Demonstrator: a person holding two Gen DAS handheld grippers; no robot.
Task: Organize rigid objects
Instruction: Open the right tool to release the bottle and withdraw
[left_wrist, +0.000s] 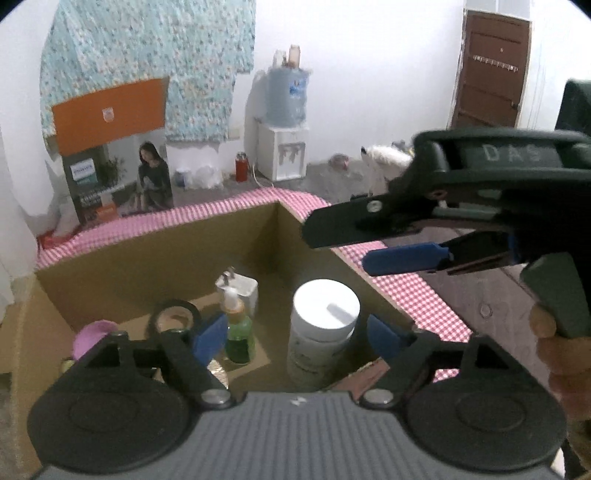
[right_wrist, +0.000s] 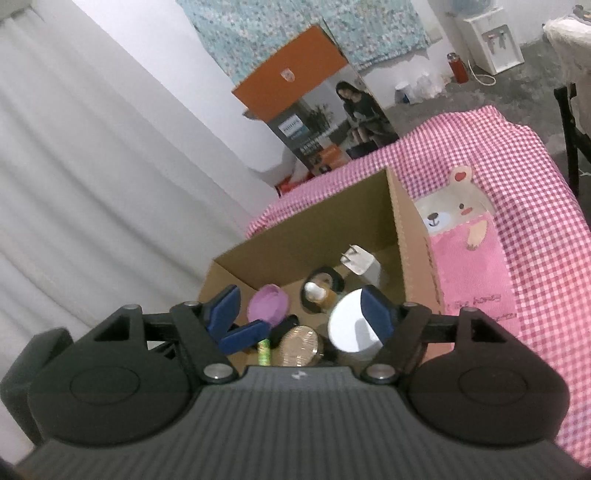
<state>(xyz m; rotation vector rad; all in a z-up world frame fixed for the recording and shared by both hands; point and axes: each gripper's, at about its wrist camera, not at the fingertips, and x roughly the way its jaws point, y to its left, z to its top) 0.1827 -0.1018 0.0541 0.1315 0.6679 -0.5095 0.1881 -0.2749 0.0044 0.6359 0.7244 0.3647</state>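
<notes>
An open cardboard box (left_wrist: 147, 254) (right_wrist: 332, 206) stands on a pink checked cloth (left_wrist: 417, 295). Inside are a white-lidded jar (left_wrist: 327, 308) (right_wrist: 351, 328), a green pump bottle (left_wrist: 238, 332), a white charger (left_wrist: 240, 291) (right_wrist: 364, 266), a black ring (left_wrist: 173, 317), a purple piece (left_wrist: 90, 338) (right_wrist: 267, 304) and a gold disc (right_wrist: 299, 347). My left gripper (left_wrist: 297, 338) hangs open above the box, its pads apart from the jar below. My right gripper (right_wrist: 301, 312) (left_wrist: 336, 247) is open and empty, over the box's right wall.
A tall orange product box (left_wrist: 110, 147) (right_wrist: 295, 81) leans on the wall behind the table. A water dispenser (left_wrist: 286, 122) and a brown door (left_wrist: 491, 74) stand farther back. A hand (left_wrist: 554, 350) grips the right tool. A white curtain (right_wrist: 92, 166) hangs left.
</notes>
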